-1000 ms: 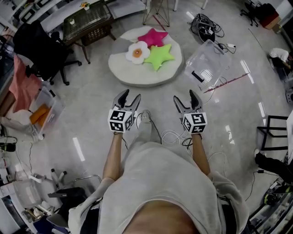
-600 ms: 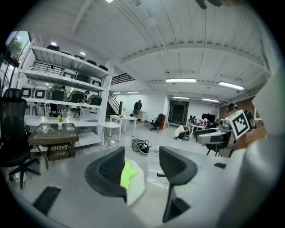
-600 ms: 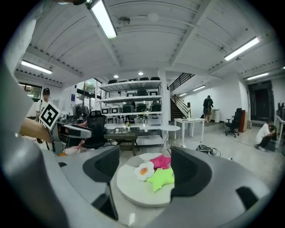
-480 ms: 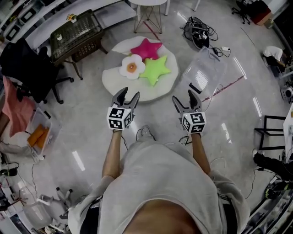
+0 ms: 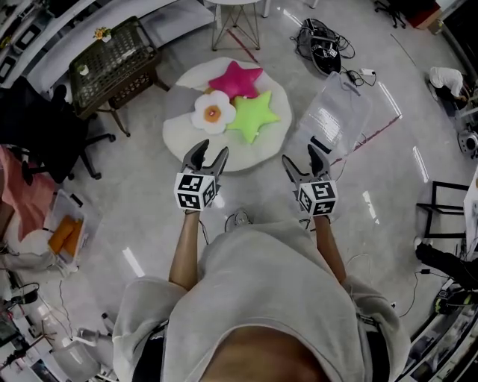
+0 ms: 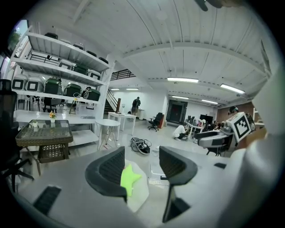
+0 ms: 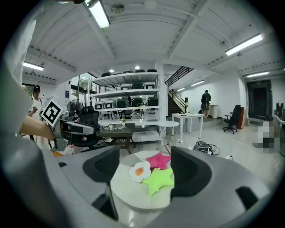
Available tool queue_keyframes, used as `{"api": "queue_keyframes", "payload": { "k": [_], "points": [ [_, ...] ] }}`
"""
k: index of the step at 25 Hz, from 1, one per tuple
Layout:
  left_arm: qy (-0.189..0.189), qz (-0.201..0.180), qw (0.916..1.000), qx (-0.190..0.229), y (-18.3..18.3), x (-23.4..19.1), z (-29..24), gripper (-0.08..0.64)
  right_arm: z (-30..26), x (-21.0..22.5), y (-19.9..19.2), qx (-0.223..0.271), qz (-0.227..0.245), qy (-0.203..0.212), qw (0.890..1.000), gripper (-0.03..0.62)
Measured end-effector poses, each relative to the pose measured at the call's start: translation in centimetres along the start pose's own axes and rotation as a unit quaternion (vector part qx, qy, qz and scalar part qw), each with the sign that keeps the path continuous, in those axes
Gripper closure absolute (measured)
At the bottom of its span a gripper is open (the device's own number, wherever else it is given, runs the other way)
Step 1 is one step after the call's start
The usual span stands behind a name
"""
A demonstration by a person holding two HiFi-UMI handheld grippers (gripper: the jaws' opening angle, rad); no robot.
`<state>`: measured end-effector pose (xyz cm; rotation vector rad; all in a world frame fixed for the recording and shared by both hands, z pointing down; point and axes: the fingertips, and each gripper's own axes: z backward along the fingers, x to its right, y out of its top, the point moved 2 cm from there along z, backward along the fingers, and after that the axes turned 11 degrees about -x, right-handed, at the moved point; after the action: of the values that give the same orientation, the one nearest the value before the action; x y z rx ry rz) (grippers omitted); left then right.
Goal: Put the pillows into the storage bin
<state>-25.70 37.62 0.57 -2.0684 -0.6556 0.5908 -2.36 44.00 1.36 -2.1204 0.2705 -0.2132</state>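
Observation:
Three pillows lie on a round white cushion [image 5: 187,130] on the floor: a pink star pillow [image 5: 236,79], a white flower pillow [image 5: 212,112] with an orange centre, and a green star pillow [image 5: 252,116]. A clear plastic storage bin [image 5: 332,116] stands to their right. My left gripper [image 5: 207,157] is open and empty, hovering at the cushion's near edge. My right gripper [image 5: 301,160] is open and empty beside the bin's near corner. In the right gripper view the pink star pillow [image 7: 158,160], flower pillow [image 7: 140,171] and green star pillow [image 7: 159,179] show between the jaws; the left gripper view catches the green star pillow [image 6: 129,177].
A wicker side table [image 5: 112,63] stands at the back left, next to a black office chair [image 5: 45,119]. A white table's legs [image 5: 235,19] and a cable tangle [image 5: 321,41] lie behind the cushion. A black frame [image 5: 444,213] is at right. People are far off.
Both grippers have travelled forward with the person walking; the cushion, pillows and bin are now nearer and lower in the head view. Jaws stay as wide as before.

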Motion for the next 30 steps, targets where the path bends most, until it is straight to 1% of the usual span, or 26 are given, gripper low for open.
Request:
{"api": "queue_keyframes", "payload": {
  "k": [5,11,17,23,27,30],
  "points": [
    [0.006,0.002,0.9999,-0.008,0.9,-1.5,-2.8,0.321,-2.5,2.5,0.7,0.004,-0.015,-0.001,1.0,0.251],
    [0.014,-0.004,0.9999,-0.003,4.4,-2.8,-7.6,0.322,-6.5,6.9,1.9,0.005,-0.027,0.006,1.0,0.253],
    [0.03,-0.004,0.9993,-0.024,8.3,-3.2,-14.9,0.322,-11.8,13.5,4.1,-0.004,-0.033,0.03,0.999,0.255],
    [0.051,0.01,0.9978,-0.041,12.0,-3.9,-20.9,0.325,-16.9,19.5,6.1,-0.021,-0.034,0.061,0.997,0.255],
    [0.069,0.016,0.9967,-0.039,14.3,-4.3,-23.9,0.325,-20.1,23.1,7.0,-0.027,-0.037,0.078,0.996,0.255],
    [0.084,0.022,0.9955,-0.039,15.2,-4.8,-26.1,0.325,-22.6,25.2,7.2,-0.038,-0.029,0.093,0.995,0.255]
  ]
}}
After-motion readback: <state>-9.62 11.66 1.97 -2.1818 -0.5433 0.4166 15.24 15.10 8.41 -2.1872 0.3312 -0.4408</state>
